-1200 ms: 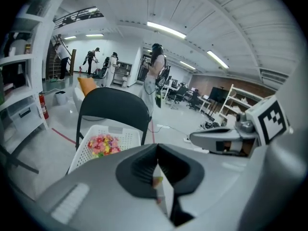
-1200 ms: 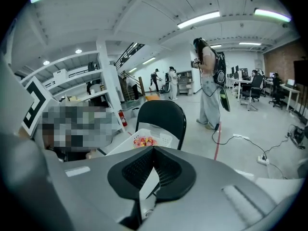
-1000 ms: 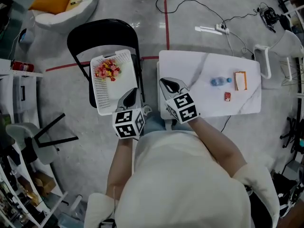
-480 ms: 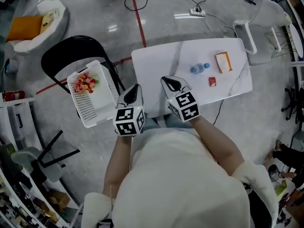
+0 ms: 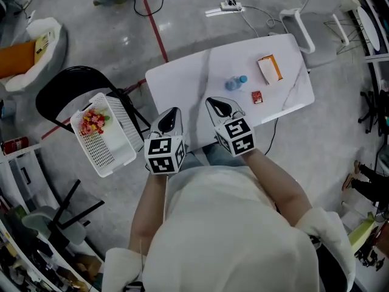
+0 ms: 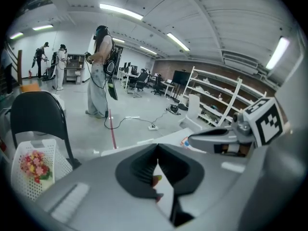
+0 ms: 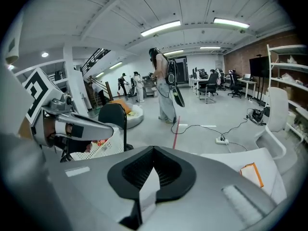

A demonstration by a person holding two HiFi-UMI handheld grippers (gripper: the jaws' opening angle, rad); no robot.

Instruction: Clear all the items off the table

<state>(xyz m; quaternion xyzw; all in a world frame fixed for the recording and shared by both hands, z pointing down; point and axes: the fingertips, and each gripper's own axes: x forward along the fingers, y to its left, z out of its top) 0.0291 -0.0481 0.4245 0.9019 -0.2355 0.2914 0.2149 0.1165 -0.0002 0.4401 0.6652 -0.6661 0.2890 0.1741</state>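
Head view: left gripper (image 5: 172,112) and right gripper (image 5: 218,104), jaws together and empty, have swung from basket (image 5: 112,154) toward table (image 5: 182,81). Bottle (image 5: 234,83), orange box (image 5: 269,69) and red packet (image 5: 256,97) lie ahead-right of right gripper, uncleared.

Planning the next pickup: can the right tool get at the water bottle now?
Probably yes: only bare table lies between the right tool and the water bottle; its shut jaws must open first.

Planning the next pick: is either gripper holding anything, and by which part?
Nothing is held. The left gripper and the right gripper both have their jaws shut with nothing between them.
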